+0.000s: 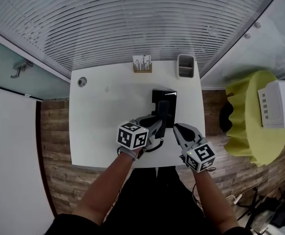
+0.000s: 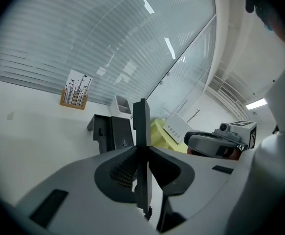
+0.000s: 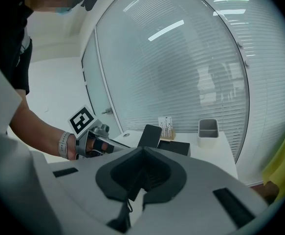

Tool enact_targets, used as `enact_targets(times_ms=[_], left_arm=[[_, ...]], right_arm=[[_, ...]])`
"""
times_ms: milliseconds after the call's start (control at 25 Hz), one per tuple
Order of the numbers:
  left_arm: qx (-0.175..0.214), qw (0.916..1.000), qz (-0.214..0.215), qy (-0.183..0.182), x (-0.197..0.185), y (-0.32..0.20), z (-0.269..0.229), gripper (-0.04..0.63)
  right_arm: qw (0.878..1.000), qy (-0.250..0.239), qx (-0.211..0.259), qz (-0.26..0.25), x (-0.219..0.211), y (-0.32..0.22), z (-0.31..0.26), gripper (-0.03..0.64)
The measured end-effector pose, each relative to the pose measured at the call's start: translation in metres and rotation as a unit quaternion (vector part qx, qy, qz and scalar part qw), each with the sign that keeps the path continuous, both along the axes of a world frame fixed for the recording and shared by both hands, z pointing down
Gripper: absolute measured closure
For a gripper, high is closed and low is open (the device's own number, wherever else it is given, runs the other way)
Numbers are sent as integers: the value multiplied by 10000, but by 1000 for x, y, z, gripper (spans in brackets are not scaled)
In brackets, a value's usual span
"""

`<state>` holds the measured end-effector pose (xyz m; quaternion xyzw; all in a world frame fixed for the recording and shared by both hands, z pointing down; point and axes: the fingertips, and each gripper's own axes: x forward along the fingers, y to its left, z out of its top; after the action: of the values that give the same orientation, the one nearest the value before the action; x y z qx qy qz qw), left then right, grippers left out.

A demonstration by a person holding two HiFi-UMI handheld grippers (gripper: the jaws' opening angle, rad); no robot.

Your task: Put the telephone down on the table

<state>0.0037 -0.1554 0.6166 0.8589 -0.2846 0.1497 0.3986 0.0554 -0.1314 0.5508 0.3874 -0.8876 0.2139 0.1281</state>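
Left hand-held gripper (image 2: 143, 153) clamps the handset (image 2: 141, 124), seen edge-on in its own view; right hand-held gripper (image 3: 142, 151) has jaws together.

— Where does the head view sit?
— High above the table (image 1: 98, 121), looking steeply down; the whole tabletop fits in, so it stands well back; both forearms run up from the bottom edge.
— And the left gripper view?
— It rides on the left claw (image 1: 158, 122), low and close, looking along the jaws across the table toward the blinds (image 2: 83, 43); the right claw (image 2: 193, 140) shows at its right.
— The right gripper view?
— It faces the same wall from the near edge; the left claw shows at its left.
— What do they share?
— All three take in the handset (image 2: 141, 131), the card stand (image 1: 142, 64) and the grey tray (image 1: 186, 65).
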Motion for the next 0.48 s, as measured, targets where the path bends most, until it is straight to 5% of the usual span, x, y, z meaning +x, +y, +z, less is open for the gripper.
enact_targets(times_ms=[480], left_arm=[[481, 9987, -114, 108, -18, 41, -70, 515]], right_arm=[[9989, -243, 298, -253, -3, 26, -57, 595]])
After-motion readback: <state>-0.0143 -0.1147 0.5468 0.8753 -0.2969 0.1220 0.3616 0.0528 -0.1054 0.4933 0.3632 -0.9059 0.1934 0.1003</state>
